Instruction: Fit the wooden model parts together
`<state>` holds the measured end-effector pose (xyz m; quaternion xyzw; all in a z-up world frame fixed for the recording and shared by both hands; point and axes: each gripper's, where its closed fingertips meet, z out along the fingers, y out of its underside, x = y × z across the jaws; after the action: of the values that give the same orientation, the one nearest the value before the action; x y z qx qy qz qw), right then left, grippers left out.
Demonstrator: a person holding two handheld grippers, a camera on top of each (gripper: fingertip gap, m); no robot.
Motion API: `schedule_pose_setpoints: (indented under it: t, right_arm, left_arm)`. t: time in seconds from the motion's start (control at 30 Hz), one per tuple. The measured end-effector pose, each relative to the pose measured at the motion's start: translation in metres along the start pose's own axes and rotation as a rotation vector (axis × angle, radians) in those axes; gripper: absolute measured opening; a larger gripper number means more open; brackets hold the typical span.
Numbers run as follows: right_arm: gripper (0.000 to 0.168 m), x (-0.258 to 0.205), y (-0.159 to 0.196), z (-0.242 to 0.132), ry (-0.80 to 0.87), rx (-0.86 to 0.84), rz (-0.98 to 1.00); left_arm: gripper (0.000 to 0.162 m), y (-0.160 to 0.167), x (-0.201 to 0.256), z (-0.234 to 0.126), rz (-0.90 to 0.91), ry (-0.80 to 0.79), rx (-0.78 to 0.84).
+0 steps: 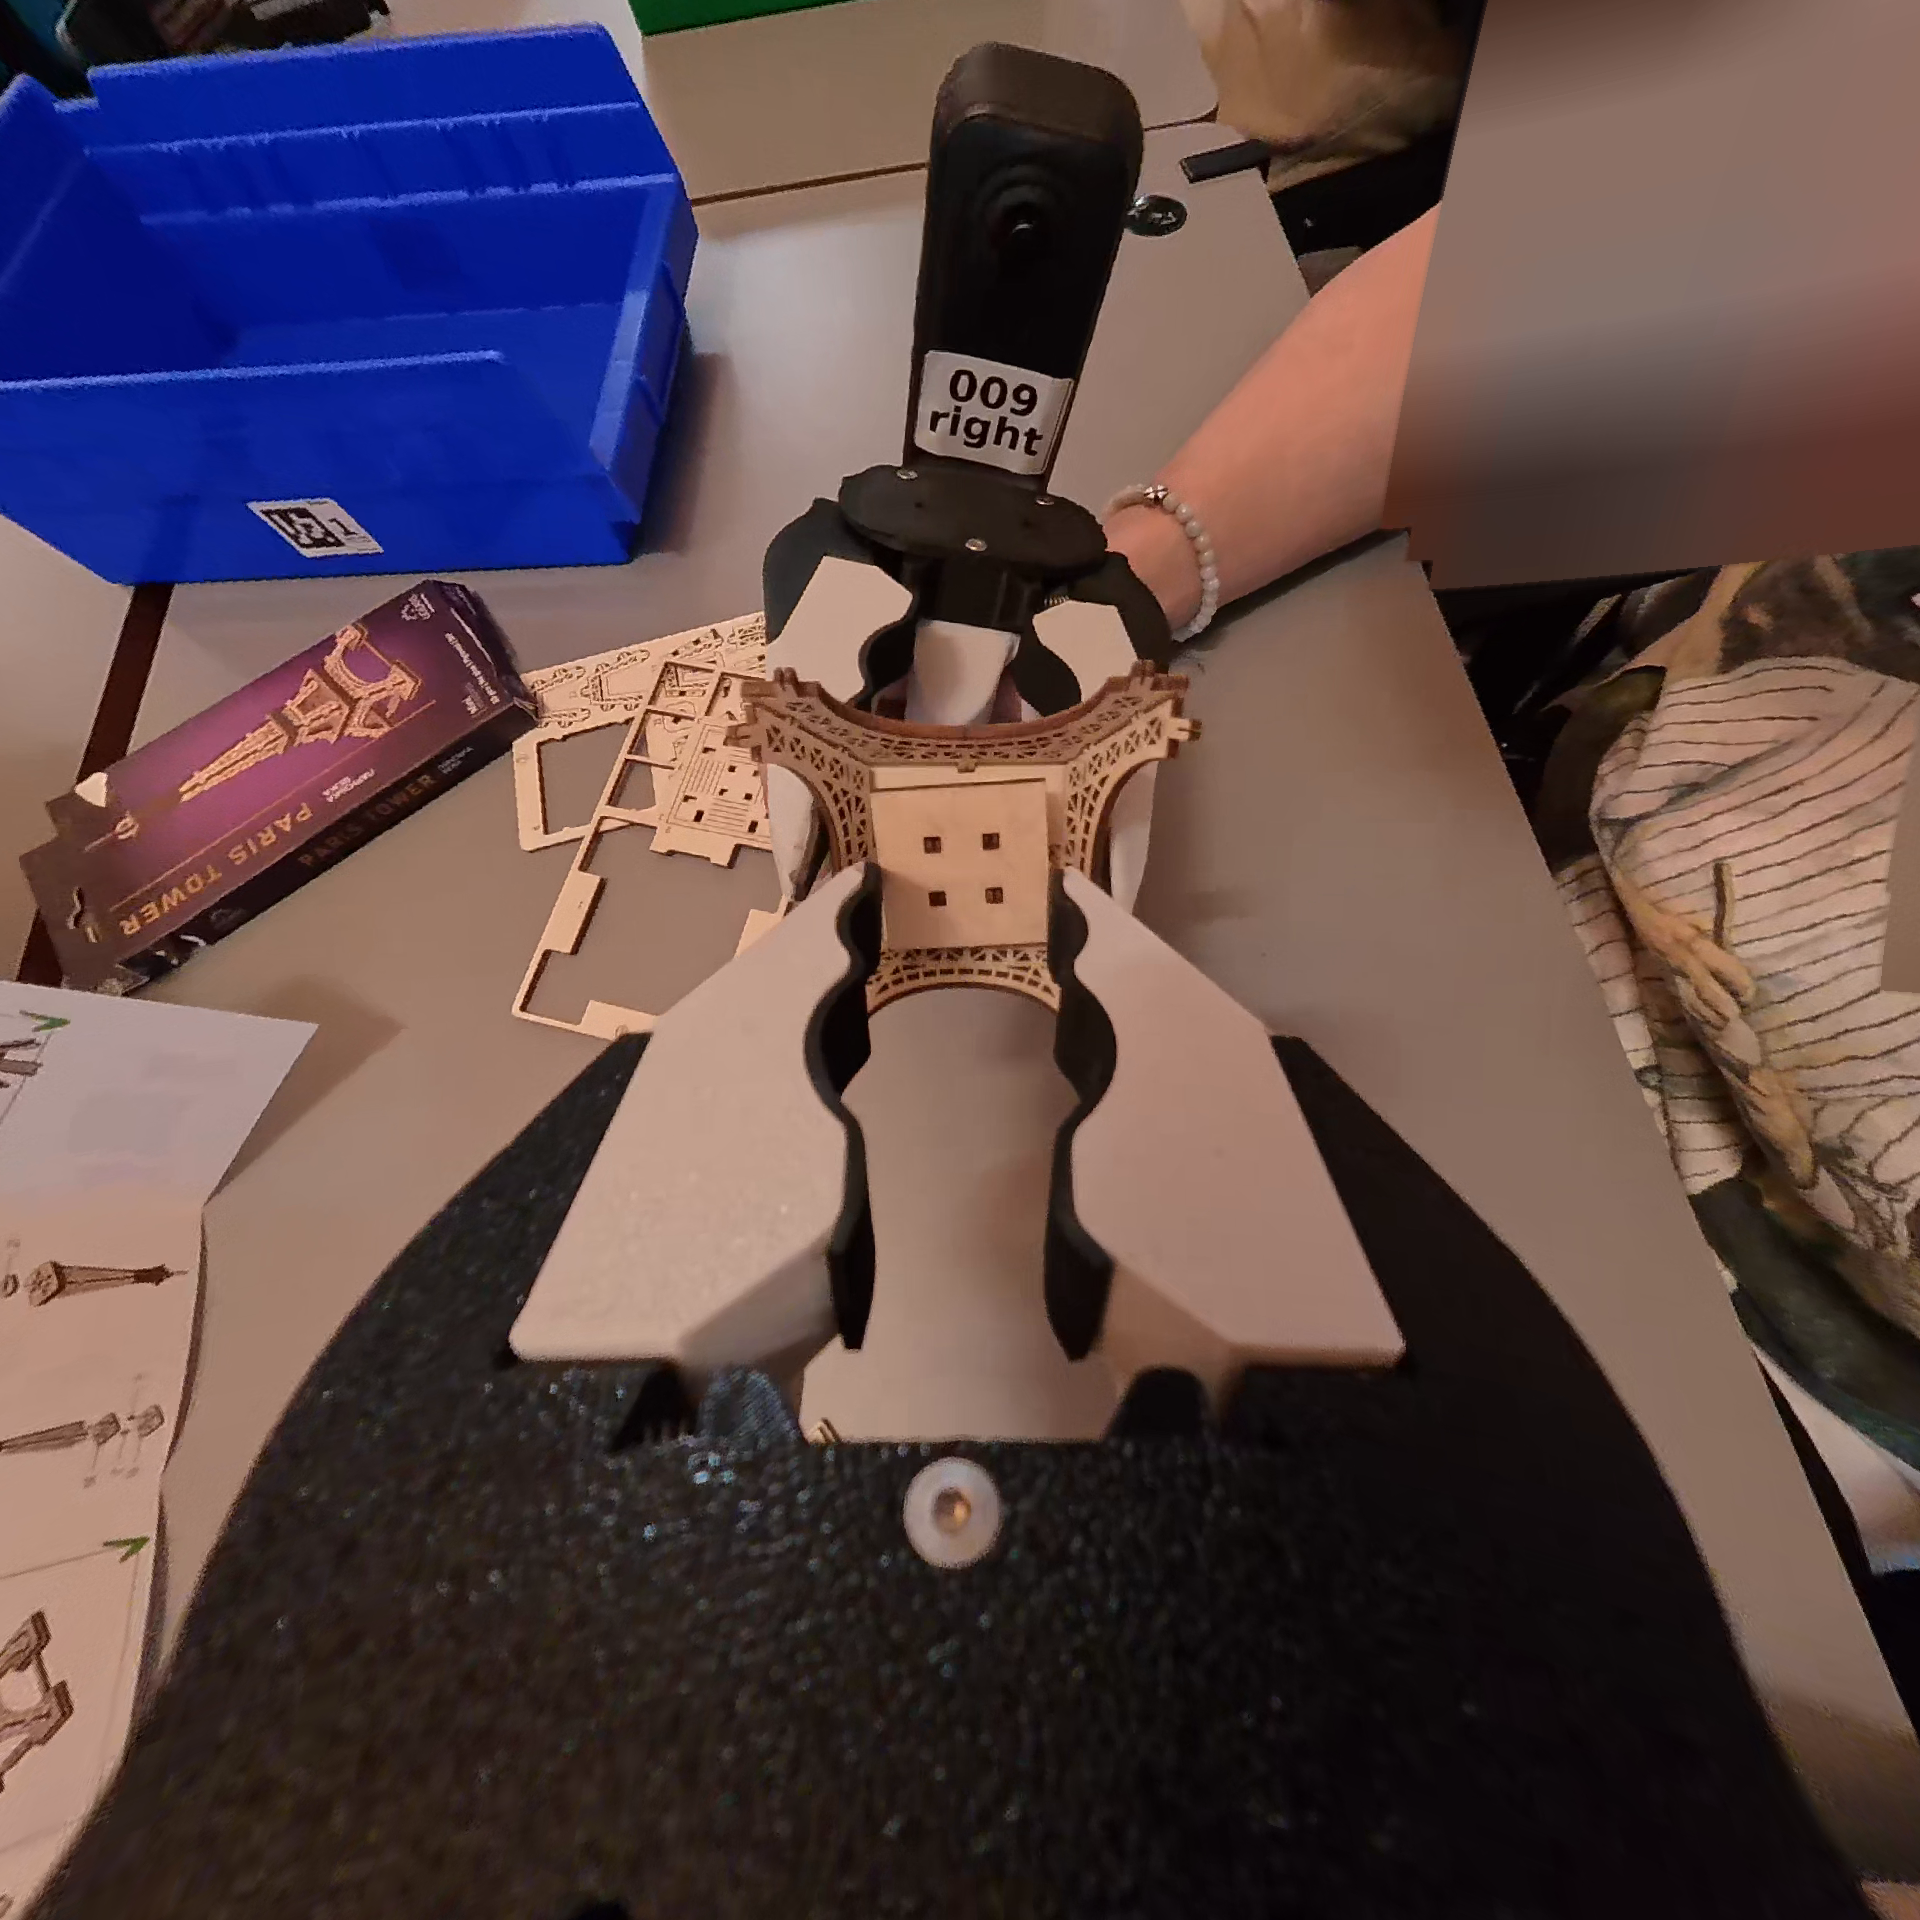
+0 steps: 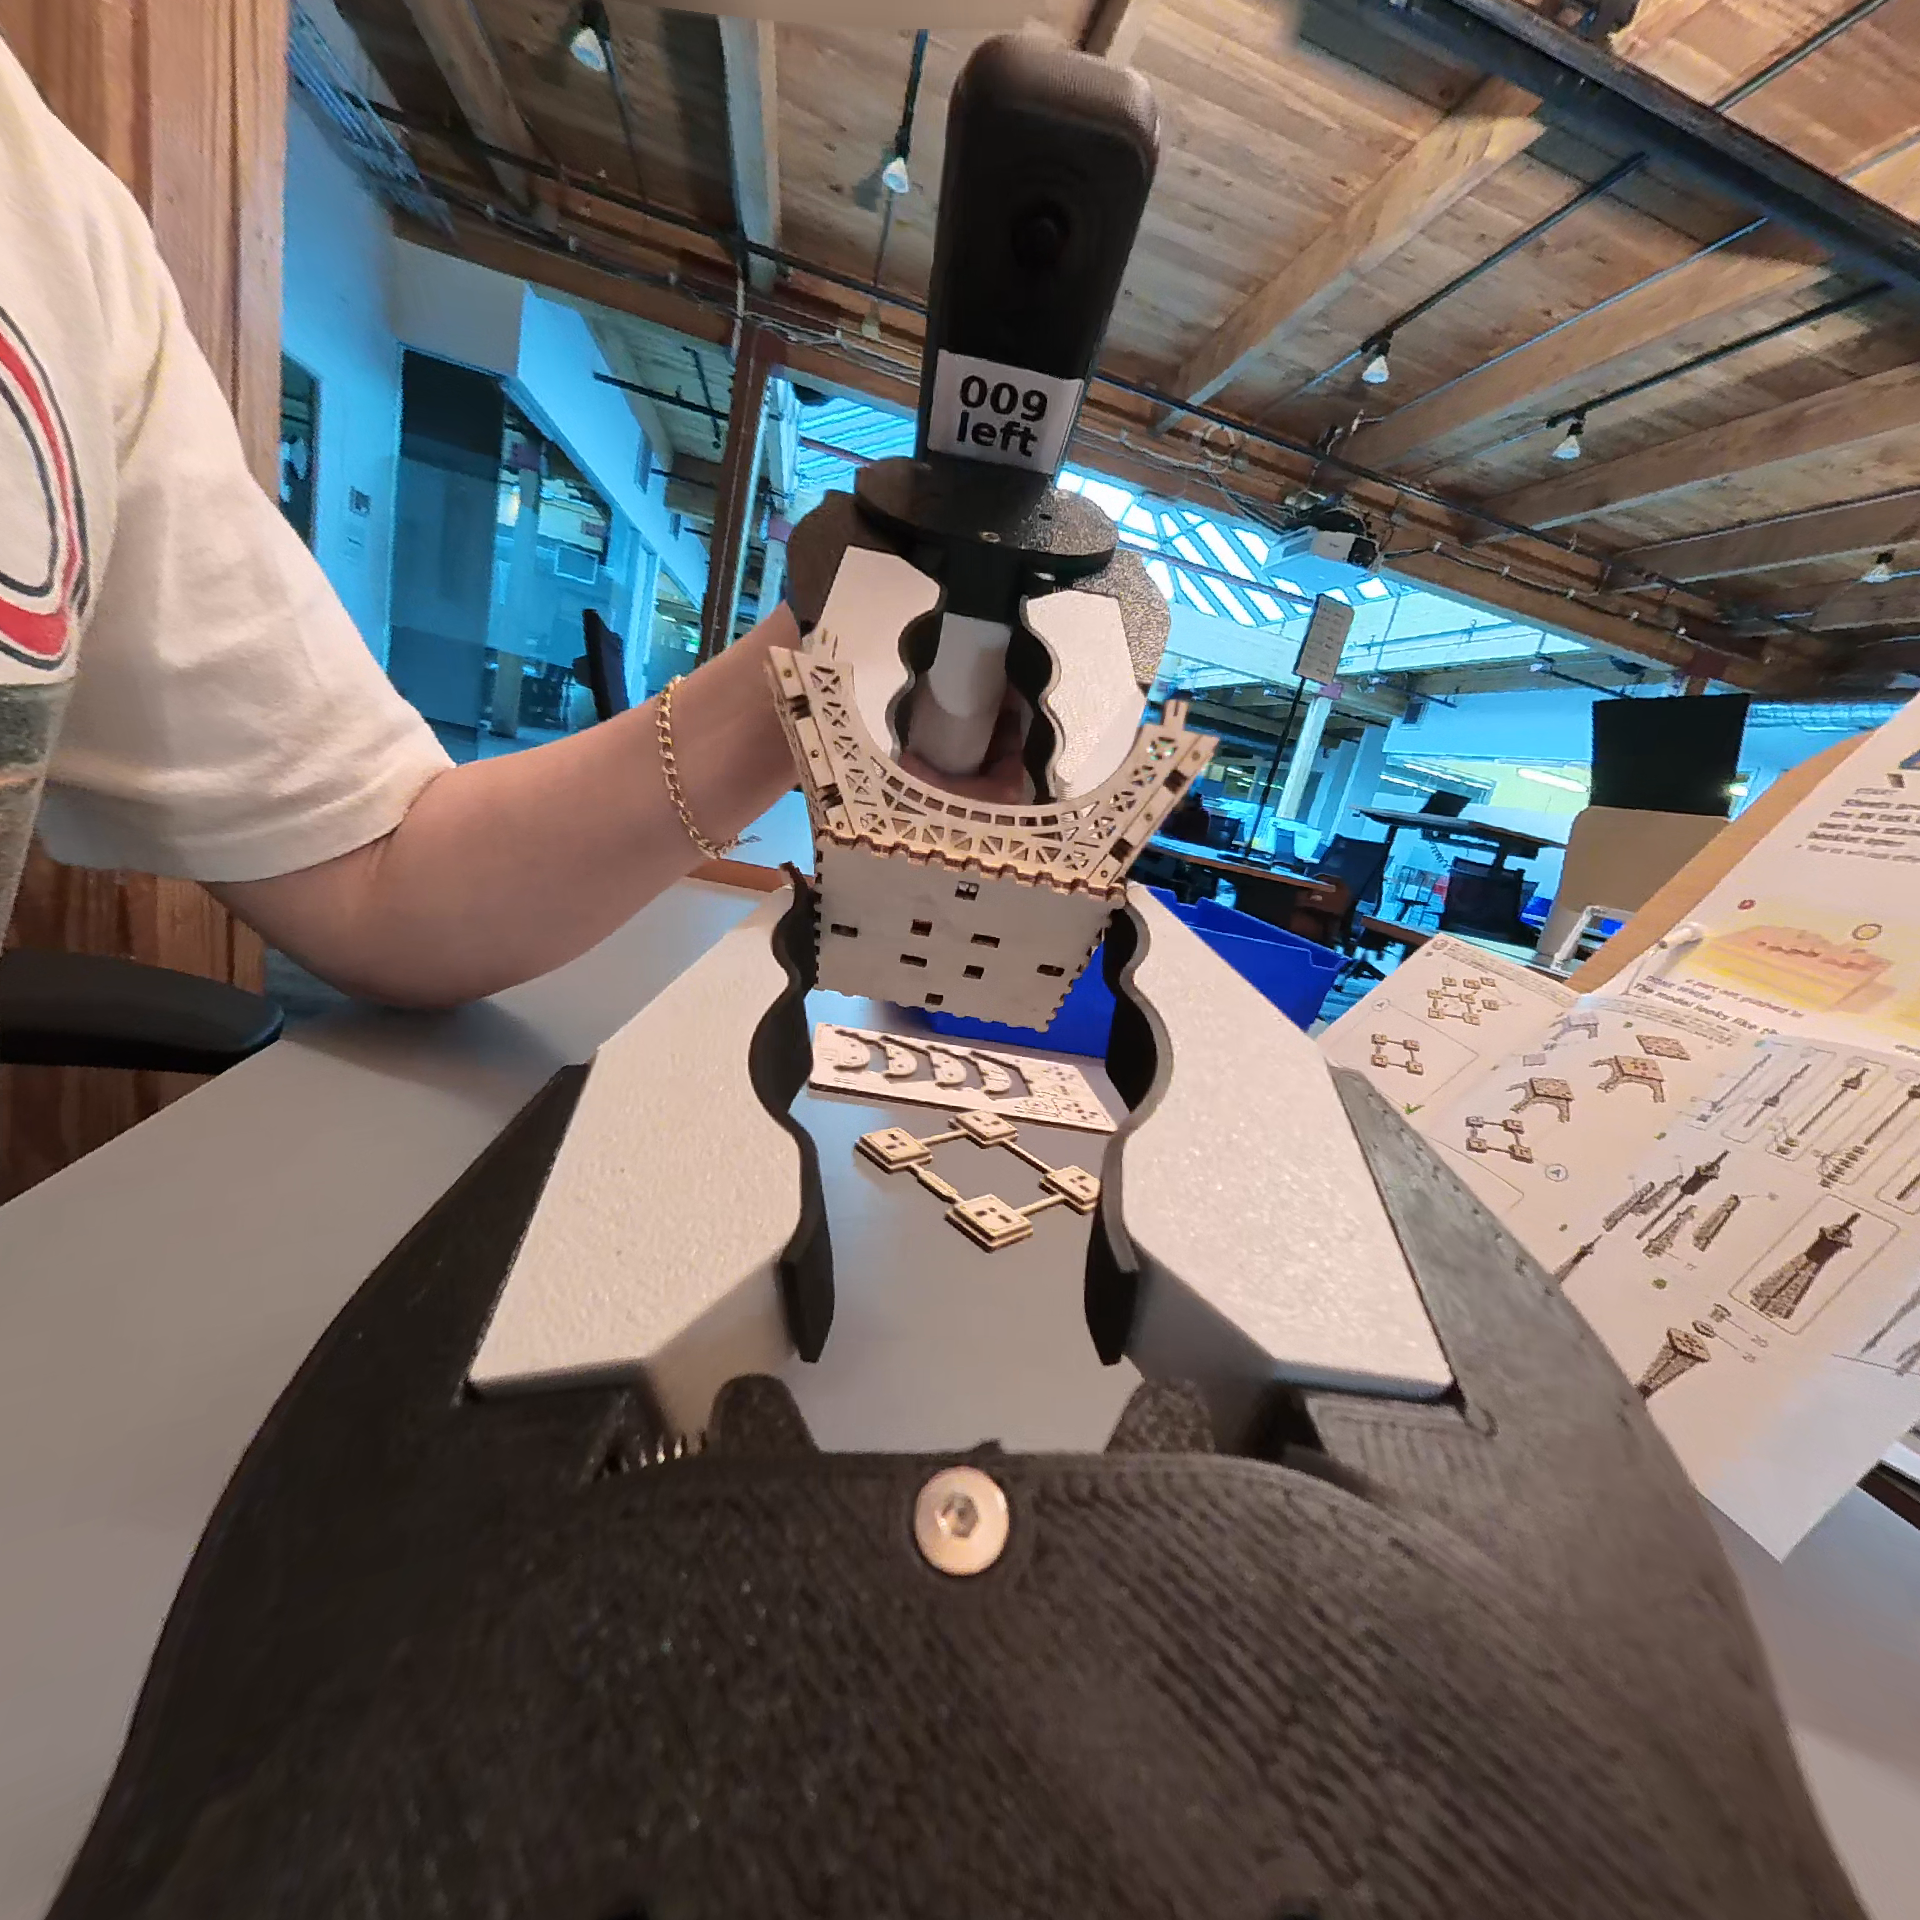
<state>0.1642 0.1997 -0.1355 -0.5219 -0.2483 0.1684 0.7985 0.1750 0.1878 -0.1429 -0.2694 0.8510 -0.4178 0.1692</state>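
Two hand-held grippers are shown facing each other above a grey table (image 1: 1351, 831), with the wooden tower base (image 1: 966, 821) held between them. In the left wrist view, the left gripper (image 1: 964, 883) is clamped on the near part of the base, its fingertips pressed against both edges of the square platform with four small holes. The right gripper (image 1: 945, 623) is seen beyond the far arch; whether it is clenched on the base cannot be told from either view. In the right wrist view, the base (image 2: 956, 935) is set between the right gripper's (image 2: 961, 914) fingertips. White printed labels are carried on both gripper handles, and print is borne by the purple kit box (image 1: 281, 769), the blue bin's (image 1: 343, 301) sticker and the instruction sheets (image 2: 1662, 1143). Loose wooden part sheets (image 1: 623, 831) lie on the table.
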Motion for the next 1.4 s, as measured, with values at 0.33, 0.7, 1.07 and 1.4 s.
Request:
schedule_pose_setpoints:
  t: [0.33, 0.7, 1.07, 1.4]
  right_arm:
    - [0.054, -0.001, 0.004, 0.001, -0.001, -0.028, -0.003]
    - [0.054, -0.007, 0.015, 0.004, -0.021, -0.090, 0.004]
    - [0.053, -0.003, 0.018, 0.003, -0.008, -0.103, 0.044]
    - [0.053, -0.012, 0.025, 0.006, -0.054, -0.163, 0.032]
  left_arm:
    - [0.029, 0.005, 0.000, 0.001, 0.016, -0.021, -0.048]
    - [0.029, 0.017, 0.003, 0.003, 0.049, -0.031, -0.157]
    - [0.029, 0.018, -0.001, 0.005, 0.047, -0.047, -0.175]
    - [0.029, 0.027, 0.006, 0.004, 0.073, -0.015, -0.249]
